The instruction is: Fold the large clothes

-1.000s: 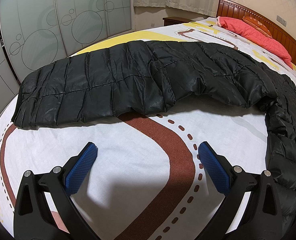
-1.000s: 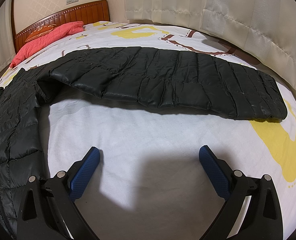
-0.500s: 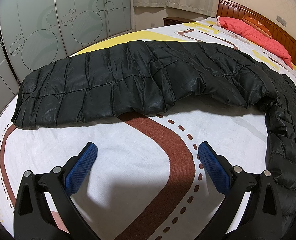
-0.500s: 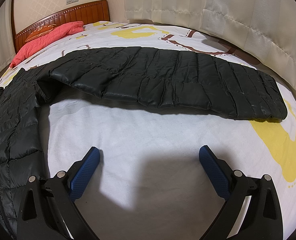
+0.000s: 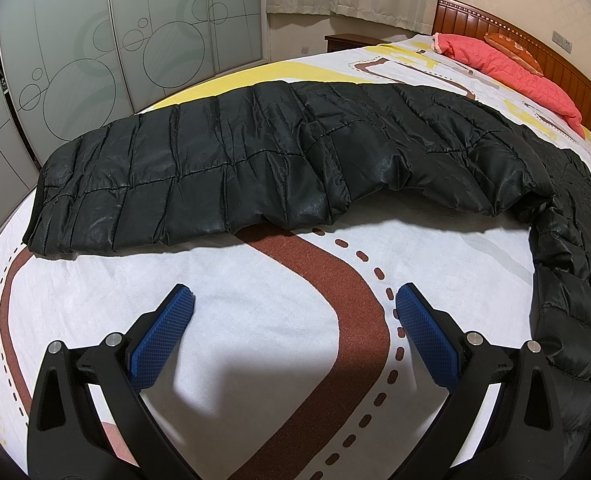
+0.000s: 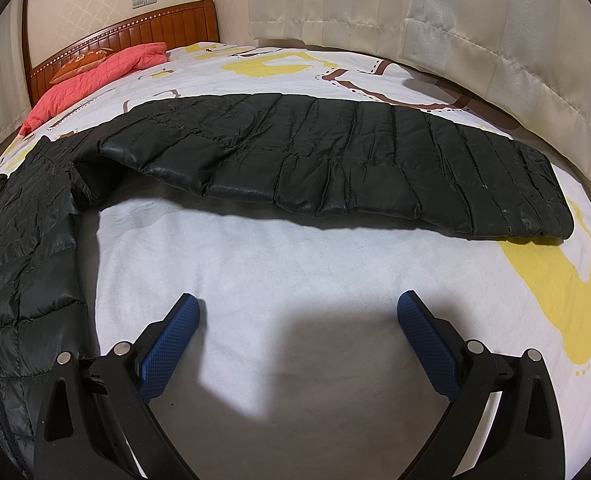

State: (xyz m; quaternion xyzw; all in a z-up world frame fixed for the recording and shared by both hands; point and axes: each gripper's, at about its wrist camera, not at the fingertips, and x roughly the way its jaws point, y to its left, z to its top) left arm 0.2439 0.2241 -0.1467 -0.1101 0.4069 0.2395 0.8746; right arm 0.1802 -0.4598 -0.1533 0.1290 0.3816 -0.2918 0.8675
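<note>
Black quilted down jacket (image 5: 279,160) spread on the bed (image 5: 279,360), body toward the middle between the two views, one sleeve stretched out to each side; nothing folded yet by the look of it.

Left gripper (image 5: 295,304): fingers wide apart, empty, hovering over bare patterned sheet; left sleeve (image 5: 143,184) lies ahead of the fingers, long axis running crosswise to them, cuff end at far left near the bed edge; jacket body (image 5: 575,264) runs down the right side of this view, close beside the right finger.

Right gripper (image 6: 298,312): fingers likewise spread, holding nothing, over plain white sheet; right sleeve (image 6: 375,168) ahead, also crosswise, cuff (image 6: 551,216) at right over a yellow patch; body with zipper (image 6: 15,264) hugs the left edge.

Judgement: each sleeve sits nearer its own-side gripper, both a short reach forward; the next move likely turns on closing on the near sleeve edge or cuff and carrying it inward across the body. Slick puffy shell may slip or spring back.

Red pillow (image 5: 511,68) at the wooden headboard (image 6: 127,36), well apart.
</note>
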